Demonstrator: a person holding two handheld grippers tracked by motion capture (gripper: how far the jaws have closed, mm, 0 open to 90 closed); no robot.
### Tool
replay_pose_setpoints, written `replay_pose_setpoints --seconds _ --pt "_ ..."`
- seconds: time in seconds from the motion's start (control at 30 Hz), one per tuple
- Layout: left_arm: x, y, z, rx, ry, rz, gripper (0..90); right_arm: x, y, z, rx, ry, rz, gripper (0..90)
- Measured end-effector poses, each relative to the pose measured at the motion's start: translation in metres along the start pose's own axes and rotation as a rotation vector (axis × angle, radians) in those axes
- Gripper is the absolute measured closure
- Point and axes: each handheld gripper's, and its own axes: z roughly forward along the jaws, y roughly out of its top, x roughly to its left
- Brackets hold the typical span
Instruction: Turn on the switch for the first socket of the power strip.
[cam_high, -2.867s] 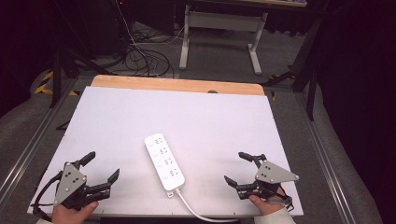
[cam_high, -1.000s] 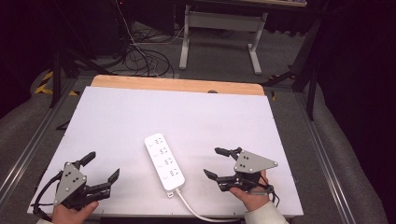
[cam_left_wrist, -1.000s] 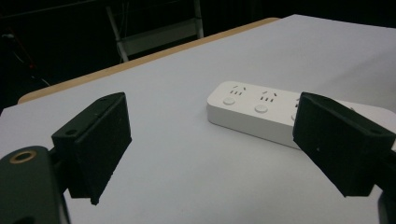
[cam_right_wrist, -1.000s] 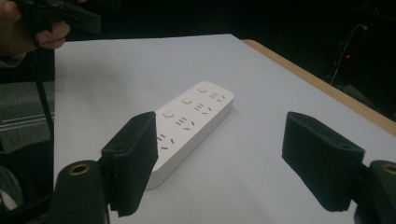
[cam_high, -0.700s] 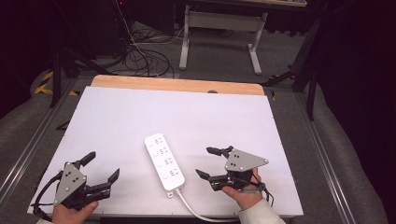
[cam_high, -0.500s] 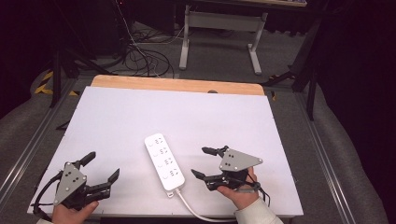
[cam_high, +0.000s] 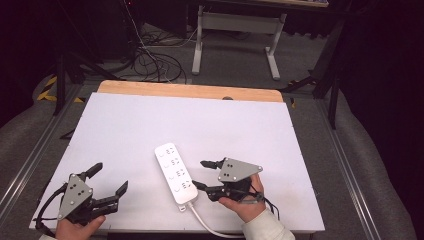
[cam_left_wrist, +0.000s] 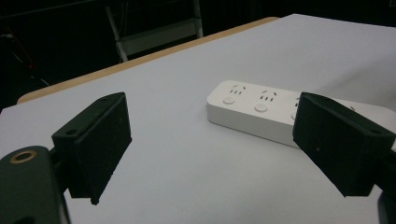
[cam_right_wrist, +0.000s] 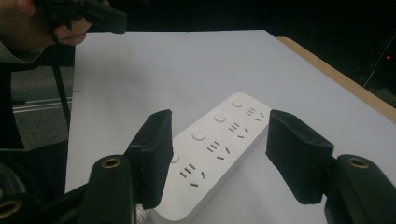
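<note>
Right tongs (cam_high: 200, 174) astride power strip (cam_right_wrist: 219, 140)

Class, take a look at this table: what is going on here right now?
A person holds a two-jaw gripper in each hand over a white table. The right gripper is open beside the cord end of a white power strip, its jaws on either side of that end in its own view but not closed on it. The left gripper rests open near the table's front left corner, apart from the strip. Nothing is held.
</note>
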Motion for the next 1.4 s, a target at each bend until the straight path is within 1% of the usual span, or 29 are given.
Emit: replay_pose_setpoints --seconds 0.03,0.07,0.17,0.2,0.23,0.27,0.3,0.37,0.4,0.43,0.47,0.5,0.53,0.57,0.6,0.67,0.7,0.83,0.9,1.13,1.2,1.4 --pt "0.0 0.0 0.0 0.002 0.0 0.002 12.2 0.0 0.001 0.0 -0.004 -0.013 -0.001 48.0" --pt "0.0 0.0 0.0 0.003 0.0 0.002 12.2 0.0 0.001 0.0 -0.003 -0.014 -0.003 51.6" --pt "0.0 0.0 0.0 0.004 0.0 0.003 12.2 0.0 0.002 0.001 0.011 -0.016 -0.015 53.8" --pt "0.0 0.0 0.0 0.004 0.001 0.003 12.2 0.0 0.003 0.002 0.024 -0.019 -0.015 66.6" --pt "0.0 0.0 0.0 0.004 0.001 0.003 12.2 0.0 0.003 0.002 0.024 -0.019 -0.015 66.6" --pt "0.0 0.0 0.0 0.003 0.002 0.003 12.2 -0.001 0.003 0.003 0.03 0.016 0.0 71.7" --pt "0.0 0.0 0.0 0.004 0.002 0.003 12.2 -0.002 0.003 0.004 0.026 0.023 0.008 76.0" --pt "0.0 0.0 0.0 0.003 0.002 0.003 12.2 -0.002 0.003 0.005 0.025 0.02 0.017 84.1" --pt "0.0 0.0 0.0 0.003 0.003 0.003 12.2 -0.003 0.002 0.007 0.014 0.032 0.041 90.0" --pt "0.0 0.0 0.0 0.004 0.003 0.003 12.2 -0.003 0.002 0.007 0.014 0.032 0.041 90.0" --pt "0.0 0.0 0.0 0.007 0.003 0.005 12.3 -0.003 0.002 0.008 0.008 0.025 0.053 90.0" --pt "0.0 0.0 0.001 0.007 0.006 0.007 12.4 -0.003 0.002 0.012 0.006 0.04 0.08 90.0" --pt "0.0 0.0 0.001 0.007 0.006 0.008 12.4 -0.003 0.002 0.014 0.007 0.053 0.092 90.0" --pt "0.0 0.0 0.0 0.007 0.006 0.007 12.4 -0.003 0.002 0.014 0.007 0.053 0.092 90.0" --pt "0.0 0.0 0.0 0.007 0.004 0.005 12.4 -0.003 0.002 0.016 0.008 0.058 0.101 90.0" --pt "0.0 0.0 0.0 0.005 0.005 0.003 12.4 -0.002 0.001 0.022 0.019 0.079 0.119 90.0" --pt "0.0 0.0 0.001 0.007 0.004 0.005 12.4 -0.002 0.001 0.022 0.019 0.079 0.119 90.0" --pt "0.0 0.0 0.001 0.007 0.006 0.01 12.5 -0.001 0.0 0.032 0.037 0.096 0.14 90.0" --pt "0.0 0.0 0.001 0.006 0.005 0.005 12.5 0.0 -0.002 0.039 0.05 0.102 0.15 90.0" --pt "0.0 0.0 0.001 0.007 0.004 0.004 12.5 0.004 -0.005 0.05 0.077 0.114 0.149 90.0" --pt "0.0 0.0 0.001 0.008 0.005 0.011 12.5 0.004 -0.006 0.052 0.081 0.116 0.146 90.0" --pt "0.0 0.0 0.001 0.007 0.003 0.006 12.6 0.007 -0.009 0.059 0.107 0.122 0.14 90.0"
